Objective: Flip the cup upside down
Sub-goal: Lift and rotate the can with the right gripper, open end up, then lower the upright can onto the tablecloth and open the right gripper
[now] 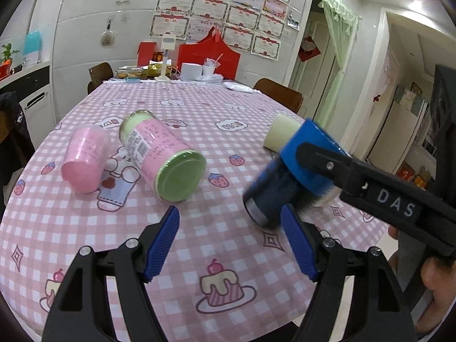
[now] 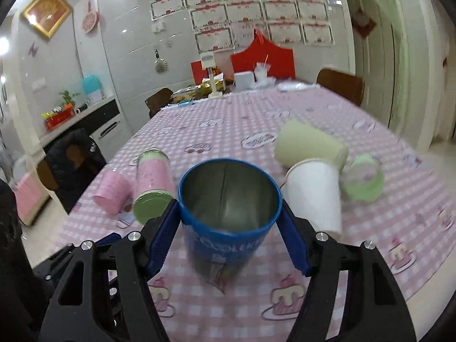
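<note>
The right gripper (image 2: 229, 222) pinches the blue cup (image 2: 228, 213) by its sides, lifted over the near edge of the table (image 2: 228, 125), mouth toward the camera — white lettering on its wall is blurred beyond reading. In the left view "DAS" shows on the right gripper's body. The left gripper (image 1: 233, 242) is spread, holding nothing. Farther in lie a jar (image 1: 162, 156) with an unreadable printed label, a pink cup (image 1: 85, 162), a white cup (image 2: 316, 193) and a cream cup (image 2: 307, 145).
</note>
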{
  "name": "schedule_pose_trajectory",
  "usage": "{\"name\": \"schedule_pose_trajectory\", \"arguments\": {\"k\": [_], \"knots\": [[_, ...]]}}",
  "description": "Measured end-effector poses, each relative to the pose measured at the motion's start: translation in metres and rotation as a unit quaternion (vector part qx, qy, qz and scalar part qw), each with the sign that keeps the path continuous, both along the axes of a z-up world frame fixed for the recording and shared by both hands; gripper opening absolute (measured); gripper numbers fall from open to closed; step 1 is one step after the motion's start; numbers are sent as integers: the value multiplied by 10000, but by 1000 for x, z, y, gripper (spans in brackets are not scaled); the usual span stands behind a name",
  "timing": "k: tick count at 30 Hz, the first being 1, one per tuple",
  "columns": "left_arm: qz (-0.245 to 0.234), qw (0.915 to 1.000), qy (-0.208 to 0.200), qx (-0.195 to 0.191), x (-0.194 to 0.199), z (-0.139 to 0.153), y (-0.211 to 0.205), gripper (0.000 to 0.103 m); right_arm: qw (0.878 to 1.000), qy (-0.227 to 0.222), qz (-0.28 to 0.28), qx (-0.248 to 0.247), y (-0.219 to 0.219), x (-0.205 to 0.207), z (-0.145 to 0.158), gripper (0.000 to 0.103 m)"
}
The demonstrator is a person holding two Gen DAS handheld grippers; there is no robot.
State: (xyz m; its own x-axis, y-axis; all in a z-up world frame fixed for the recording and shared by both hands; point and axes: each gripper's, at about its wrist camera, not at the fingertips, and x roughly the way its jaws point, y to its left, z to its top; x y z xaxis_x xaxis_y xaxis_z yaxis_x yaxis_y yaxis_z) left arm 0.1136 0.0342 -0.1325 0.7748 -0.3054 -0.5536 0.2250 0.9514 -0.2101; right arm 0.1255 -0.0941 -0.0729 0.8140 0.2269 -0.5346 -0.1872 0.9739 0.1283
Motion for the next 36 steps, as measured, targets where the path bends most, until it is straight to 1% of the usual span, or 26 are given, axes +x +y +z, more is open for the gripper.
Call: {"name": "schedule_pose_trajectory", "arguments": {"k": [5, 15, 23, 30, 34, 36], "knots": [[-50, 9999, 20, 86, 1, -2, -4, 73, 9994, -183, -19, -295, 9, 1, -5, 65], [37, 9999, 66, 79, 2, -3, 1, 73, 9983, -254, -32, -526, 13, -5, -10, 64], [60, 9999, 83, 120, 2, -4, 3, 73, 9980, -261, 11, -570, 17, -7, -11, 64], [105, 9998, 62, 143, -2, -1, 5, 73, 9983, -277, 145, -498, 20, -18, -10, 66], [77, 9998, 26, 177, -7, 2, 4, 73, 9985, -347, 168, -382, 17, -26, -6, 74], [56, 9998, -5, 206, -10, 4, 2, 73, 9988, -358, 193, -287, 14, -31, -2, 75]]}}
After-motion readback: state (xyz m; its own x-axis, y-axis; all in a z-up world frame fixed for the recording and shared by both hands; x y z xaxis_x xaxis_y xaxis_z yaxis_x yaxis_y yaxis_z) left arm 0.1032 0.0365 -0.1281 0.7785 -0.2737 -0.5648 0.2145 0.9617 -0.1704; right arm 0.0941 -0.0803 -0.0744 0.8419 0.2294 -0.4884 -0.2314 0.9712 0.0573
